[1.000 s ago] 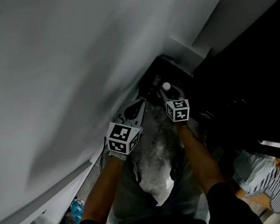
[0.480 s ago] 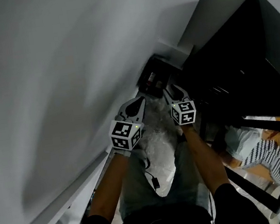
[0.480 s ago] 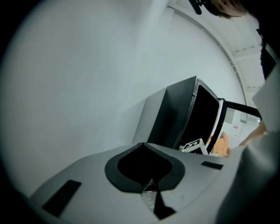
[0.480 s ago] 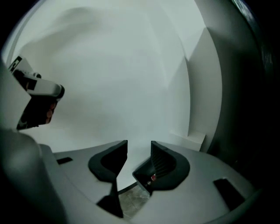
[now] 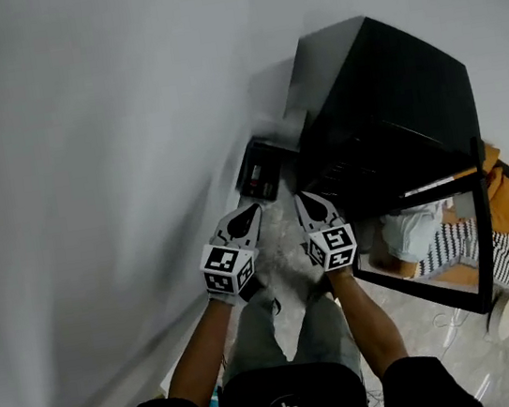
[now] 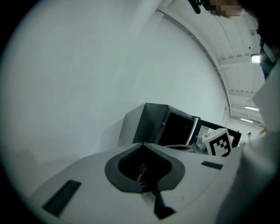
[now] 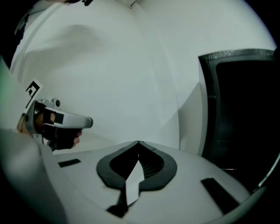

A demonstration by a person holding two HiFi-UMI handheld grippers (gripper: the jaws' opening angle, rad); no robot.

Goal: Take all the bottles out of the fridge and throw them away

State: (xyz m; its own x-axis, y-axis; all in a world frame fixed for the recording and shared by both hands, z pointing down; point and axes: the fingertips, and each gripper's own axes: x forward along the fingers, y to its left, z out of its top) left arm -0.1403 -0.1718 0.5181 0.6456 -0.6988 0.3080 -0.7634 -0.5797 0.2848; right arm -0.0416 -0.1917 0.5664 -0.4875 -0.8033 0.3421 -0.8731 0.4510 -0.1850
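1. Black and boxy, the fridge (image 5: 391, 101) stands to my right with its door (image 5: 481, 240) swung open. Its inside is too dark for me to see whether a bottle is left there, and no bottle shows in any view.
2. My left fingers (image 5: 243, 220) are clenched tip to tip with nothing in them. My right fingers (image 5: 315, 212) have just closed, and they too are clenched on nothing.
3. I judge I am between bottles: both hands are free and held out in front of me, so a fetch comes next.
4. That calls for spreading one pair of fingers, swinging right to the fridge's mouth, reaching into the dark shelves and closing round a bottle's body. I would then carry it to the small black box (image 5: 259, 170) by the wall (image 5: 89, 175), which I take for the bin.
5. The fridge shell looks matt and hard-edged, the wall smooth and plain white, and the floor (image 5: 284, 241) grey and mottled like stone. My fingers are white hard plastic, tapering to points, with dark inner pads.
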